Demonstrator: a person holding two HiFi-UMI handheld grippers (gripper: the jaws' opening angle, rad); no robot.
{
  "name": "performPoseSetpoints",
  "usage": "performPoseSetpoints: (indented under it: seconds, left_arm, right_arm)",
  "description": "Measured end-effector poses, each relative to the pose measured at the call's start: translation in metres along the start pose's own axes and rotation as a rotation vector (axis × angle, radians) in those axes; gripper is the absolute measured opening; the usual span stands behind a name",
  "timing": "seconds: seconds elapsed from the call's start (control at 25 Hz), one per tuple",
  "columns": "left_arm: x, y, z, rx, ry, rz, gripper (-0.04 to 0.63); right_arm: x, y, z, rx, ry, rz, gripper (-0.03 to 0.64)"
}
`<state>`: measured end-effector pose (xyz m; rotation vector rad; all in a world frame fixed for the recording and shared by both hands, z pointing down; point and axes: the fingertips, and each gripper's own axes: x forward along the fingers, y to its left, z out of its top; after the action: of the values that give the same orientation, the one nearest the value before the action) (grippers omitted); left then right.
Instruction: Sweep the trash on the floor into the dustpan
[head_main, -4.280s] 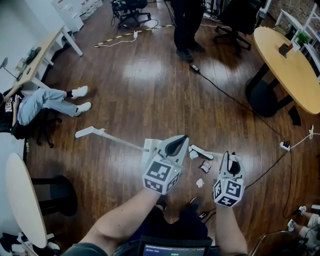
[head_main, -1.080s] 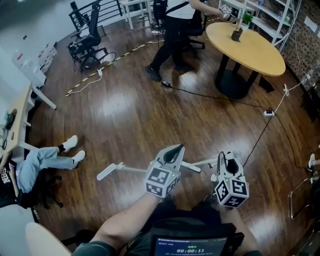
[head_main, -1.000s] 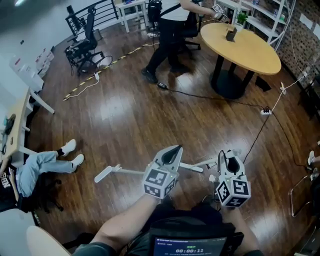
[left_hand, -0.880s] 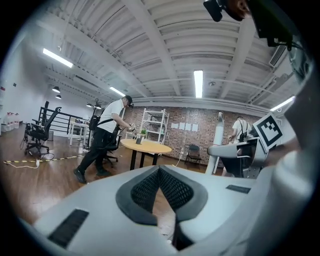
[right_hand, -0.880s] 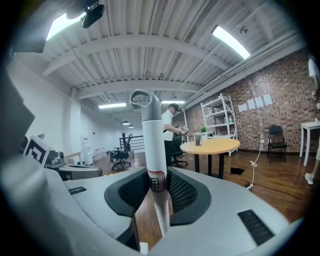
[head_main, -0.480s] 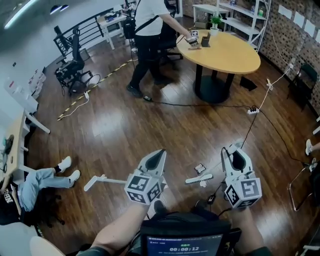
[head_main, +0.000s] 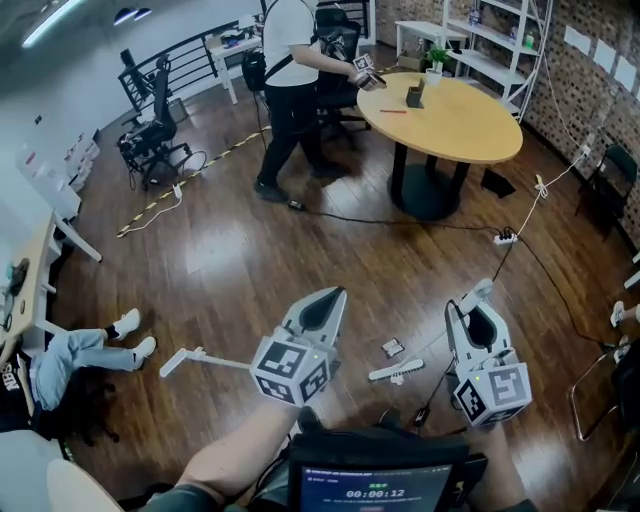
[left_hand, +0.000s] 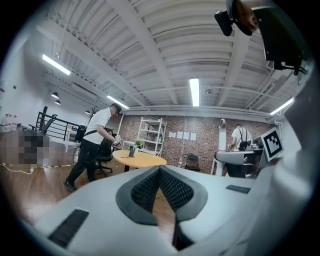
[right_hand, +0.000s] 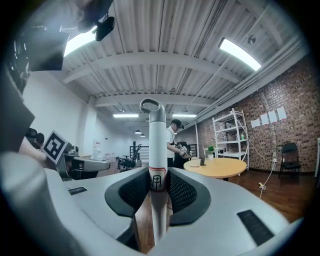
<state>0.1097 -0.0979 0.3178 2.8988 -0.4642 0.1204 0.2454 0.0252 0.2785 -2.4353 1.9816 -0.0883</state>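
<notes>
Left tool (head_main: 320, 306) has its jaws pressed together, empty. Right tool (head_main: 479, 322) clamps a handle (right_hand: 158, 150). Both point forward.

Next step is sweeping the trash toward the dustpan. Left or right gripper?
Right. The right gripper is shut on the broom handle, and the trash lies between the two grippers. The left gripper has its fingers together on nothing.

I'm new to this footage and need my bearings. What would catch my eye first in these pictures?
The two claws fill the head view's foreground: the right claw is shut on a white handle, the left claw shut and empty. Between them, small trash scraps lie on the dark wood floor, and a person stands at the round table behind.
</notes>
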Motion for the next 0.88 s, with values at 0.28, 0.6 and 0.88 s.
performPoseSetpoints:
  seconds: [0.28,0.6,0.88]
  left_arm:
    - [0.003,-0.003,0.003,-0.001,0.012,-0.003,0.011]
    - [-0.002,0.004,0.010,-0.005,0.008,-0.004,0.011]
    - [-0.015,0.016,0.022,-0.023,-0.007,0.010,0.011]
  right_arm:
    - [0.006,0.003,0.009,0.015,-0.015,0.030,0.135]
    - [0.016,0.006,0.013,0.024,-0.020,0.026,0.135]
    - [0.024,0.020,0.026,0.026,-0.025,0.053,0.135]
